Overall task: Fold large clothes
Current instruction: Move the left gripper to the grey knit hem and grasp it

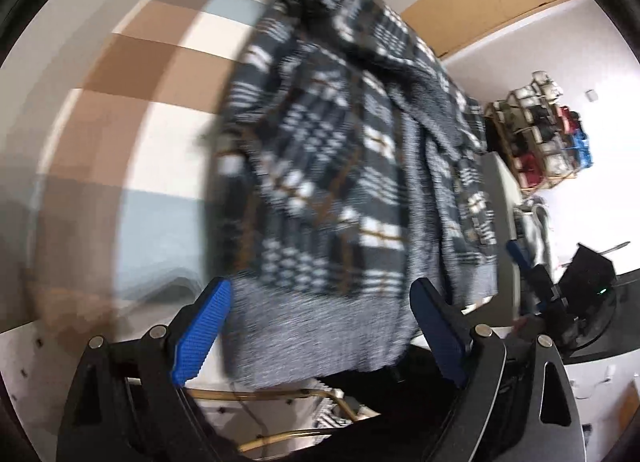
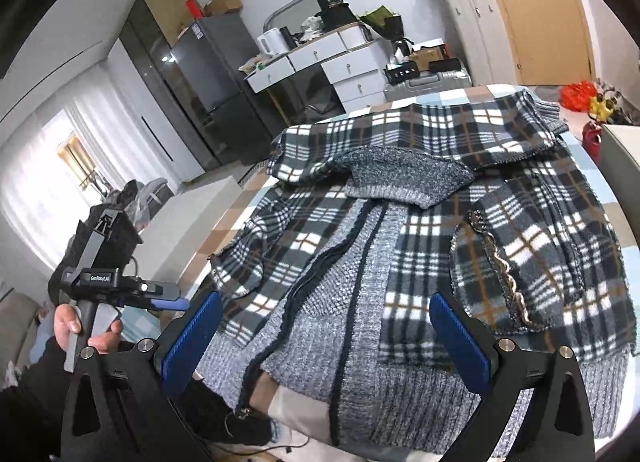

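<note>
Both my jaws gape wide and hold nothing: the grey-and-white plaid knit cardigan lies sleeves-in on the checked bed, body unfolded.

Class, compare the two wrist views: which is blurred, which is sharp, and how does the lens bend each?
Left wrist view: plaid jacket smeared by motion blur. Right wrist view: jacket sharp, window glaring white. Both views: fisheye curves edges, dark corners.

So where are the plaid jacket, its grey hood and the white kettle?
Plaid jacket [image 2: 432,246]: right wrist view, on its checked front panel.
Grey hood [image 2: 404,173]: right wrist view, on the knitted hood lining.
White kettle [image 2: 267,42]: right wrist view, on its body.
</note>
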The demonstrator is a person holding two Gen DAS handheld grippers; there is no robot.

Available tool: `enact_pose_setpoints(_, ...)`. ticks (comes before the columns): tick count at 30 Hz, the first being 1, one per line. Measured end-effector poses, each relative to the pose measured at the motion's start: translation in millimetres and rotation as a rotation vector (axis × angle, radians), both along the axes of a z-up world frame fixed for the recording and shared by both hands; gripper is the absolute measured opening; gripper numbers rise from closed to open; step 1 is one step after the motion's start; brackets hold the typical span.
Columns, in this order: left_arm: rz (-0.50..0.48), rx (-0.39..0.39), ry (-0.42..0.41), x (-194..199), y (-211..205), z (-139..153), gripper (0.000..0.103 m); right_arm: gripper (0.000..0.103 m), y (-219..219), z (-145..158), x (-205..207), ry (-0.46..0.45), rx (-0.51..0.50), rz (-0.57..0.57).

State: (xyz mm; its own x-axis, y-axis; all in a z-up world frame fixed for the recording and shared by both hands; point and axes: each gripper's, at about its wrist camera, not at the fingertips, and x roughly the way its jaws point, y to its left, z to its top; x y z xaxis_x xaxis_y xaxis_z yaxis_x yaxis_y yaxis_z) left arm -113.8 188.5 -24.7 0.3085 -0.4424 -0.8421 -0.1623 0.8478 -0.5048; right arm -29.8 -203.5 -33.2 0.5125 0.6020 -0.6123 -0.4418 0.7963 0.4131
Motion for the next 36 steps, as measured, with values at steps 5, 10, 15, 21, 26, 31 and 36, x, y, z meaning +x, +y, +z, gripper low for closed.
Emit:
enact_pose_setpoints(5,0.015,-0.018,0.017,-4.2,9.3,-3.8,0.088,0.103,5.9,-0.9,-0.4,-0.005,-0.021,0.011)
enact_pose_setpoints(10,0.002,-0.096,0.086,8.4,5.7,-20.3,0.088,0.103,8.5,-1.4,-2.7,-0.016,-0.041,0.019)
enact_pose_setpoints(15,-0.013,-0.079,0.087,16.9,6.0,-22.0,0.087,0.103,7.9,-1.6,-3.8,-0.02,-0.045,0.018)
enact_pose_setpoints(21,-0.047,-0.252,0.118,20.6,9.2,-29.7,0.087,0.103,8.0,-3.6,-2.3,-0.011,-0.05,0.019)
enact_pose_setpoints(26,-0.084,-0.378,0.08,24.6,8.6,-20.8,0.087,0.103,8.9,-3.5,-3.6,-0.019,-0.056,0.025)
enact_pose_setpoints(31,-0.182,-0.368,0.049,34.2,-15.7,-6.7,0.087,0.103,10.8,-6.4,-2.2,-0.009,-0.066,0.03)
enact_pose_setpoints(36,-0.199,-0.265,0.08,35.6,-26.7,-19.1,0.087,0.103,10.6,-6.8,-3.1,-0.012,-0.078,0.029)
